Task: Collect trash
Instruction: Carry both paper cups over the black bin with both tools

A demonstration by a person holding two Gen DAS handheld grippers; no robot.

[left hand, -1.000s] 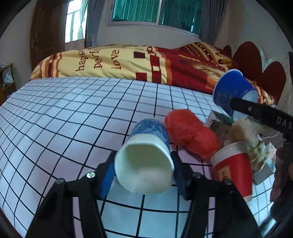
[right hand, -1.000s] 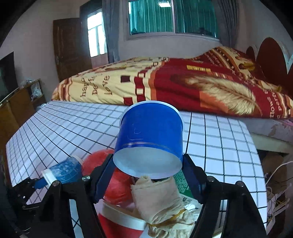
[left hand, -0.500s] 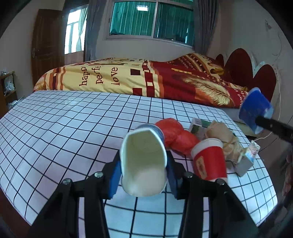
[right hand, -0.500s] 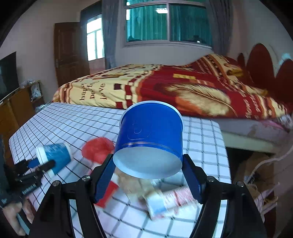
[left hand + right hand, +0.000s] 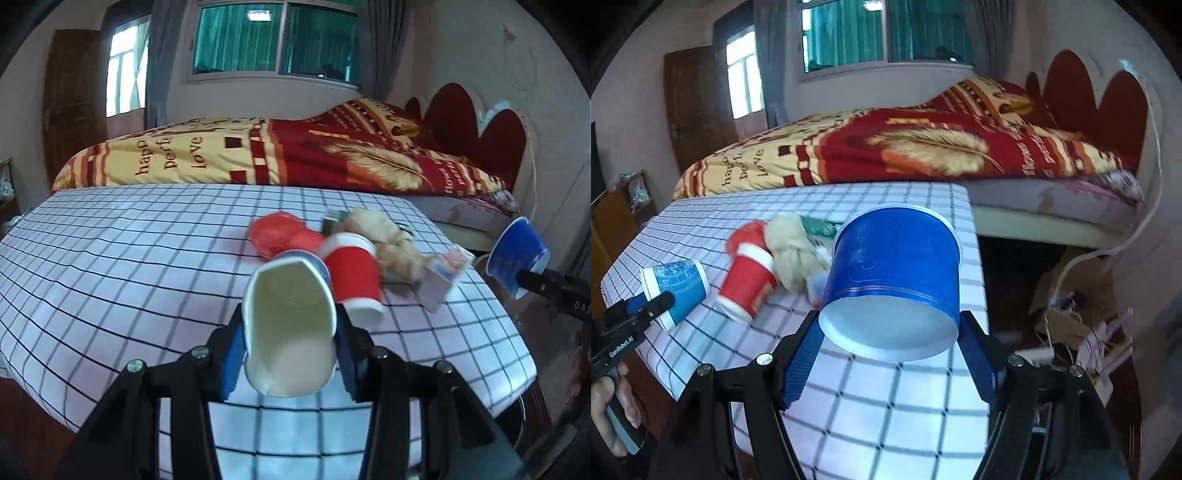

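Observation:
My left gripper (image 5: 290, 338) is shut on a blue paper cup (image 5: 290, 328), squashed oval, its white mouth facing the camera, held above the checked tablecloth (image 5: 129, 258). In the right wrist view that cup (image 5: 677, 284) shows at the far left. My right gripper (image 5: 890, 345) is shut on a wide blue tub (image 5: 894, 277), bottom towards the camera; the same tub (image 5: 515, 254) hangs past the table's right edge in the left wrist view. On the table lie a red cup (image 5: 354, 275) on its side, a red plastic bag (image 5: 280, 234), a crumpled beige wad (image 5: 388, 240) and a small carton (image 5: 441, 278).
A bed with a red and yellow quilt (image 5: 277, 155) runs behind the table. Right of the table the floor holds a cardboard box and cables (image 5: 1067, 299). A hand (image 5: 613, 406) grips the left tool's handle. A wooden cabinet (image 5: 617, 218) stands at the left.
Both grippers have drawn back from the trash pile with their cups. The left cup was pinched from round to oval. The right gripper with its tub swung rightwards past the table's edge.

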